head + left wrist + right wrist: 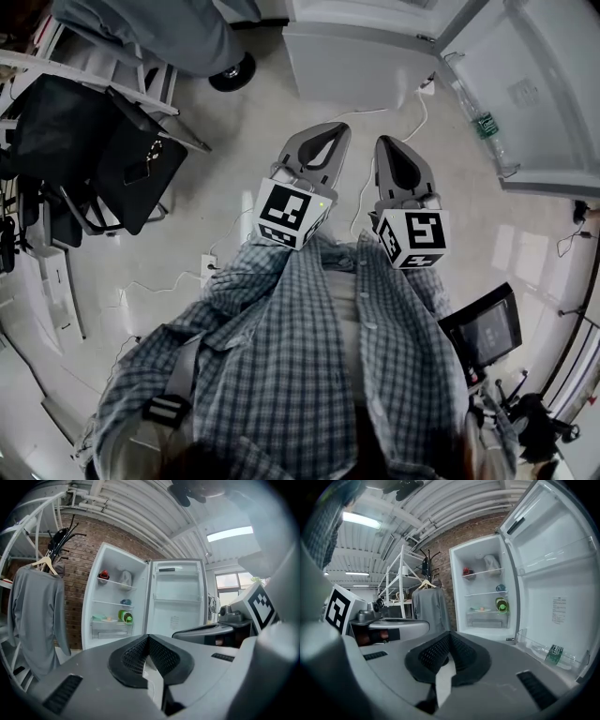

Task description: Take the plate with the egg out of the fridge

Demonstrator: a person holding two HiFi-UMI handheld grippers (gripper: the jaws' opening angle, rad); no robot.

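The fridge (117, 597) stands open a few steps ahead, its door (178, 597) swung wide. A pale plate with an egg (108, 618) lies on the lower shelf beside a green bottle (125, 616); the same plate with the egg (482, 609) shows in the right gripper view. My left gripper (148, 638) is shut with nothing in it and points at the fridge from a distance. My right gripper (450, 635) is shut and empty too. Both are held side by side in front of my chest, left gripper (325, 131), right gripper (387, 142).
A grey garment (36, 616) hangs on a rack left of the fridge. A red item (103, 575) and a pale bag (124, 577) sit on the top shelf. A bottle (554, 653) lies in the door bin. Black chairs (103, 155) and a floor cable (394, 127) are nearby.
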